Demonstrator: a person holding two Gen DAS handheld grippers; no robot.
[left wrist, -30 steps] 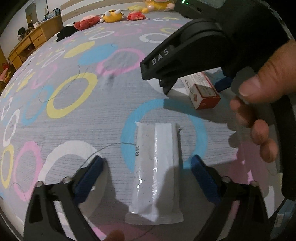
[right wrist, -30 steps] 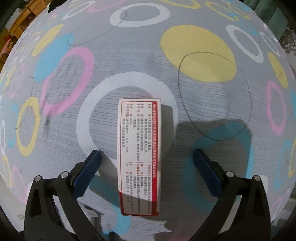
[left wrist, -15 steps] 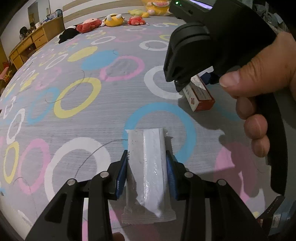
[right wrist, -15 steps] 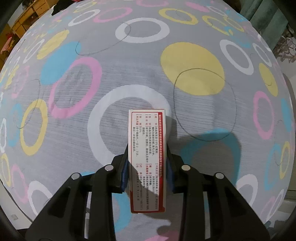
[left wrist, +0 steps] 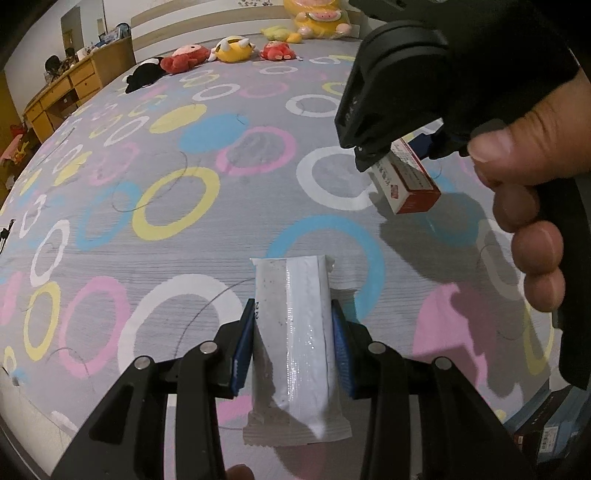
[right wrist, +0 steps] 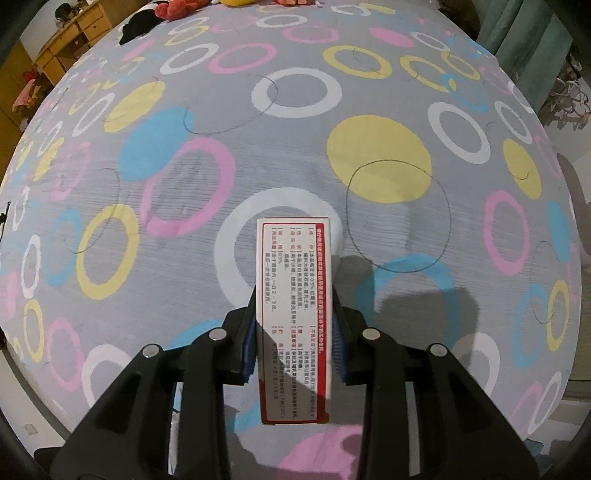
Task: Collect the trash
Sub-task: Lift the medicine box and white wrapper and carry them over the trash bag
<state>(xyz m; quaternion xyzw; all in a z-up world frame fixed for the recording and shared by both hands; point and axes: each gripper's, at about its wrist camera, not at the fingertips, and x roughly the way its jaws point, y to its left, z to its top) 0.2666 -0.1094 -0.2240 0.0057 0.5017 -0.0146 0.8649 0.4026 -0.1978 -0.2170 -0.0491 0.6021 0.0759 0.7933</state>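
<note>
A white foil wrapper (left wrist: 295,332) is pinched between the blue pads of my left gripper (left wrist: 293,332), lifted a little above the ring-patterned bed cover (left wrist: 177,166). My right gripper (right wrist: 293,325) is shut on a white box with red edges (right wrist: 293,295), which it holds off the cover. In the left wrist view the same box (left wrist: 406,184) hangs under the black body of the right gripper, which a hand (left wrist: 524,206) grips at the right.
Plush toys (left wrist: 236,51) line the far edge of the bed. A wooden desk with drawers (left wrist: 70,92) stands at the back left. Dark boxes (left wrist: 546,432) lie at the lower right of the left wrist view. Green curtains (right wrist: 528,33) hang at the right.
Both grippers went from wide open to shut, the left on the wrapper and the right on the box. Both then rose, and the bed cover looks farther away.
</note>
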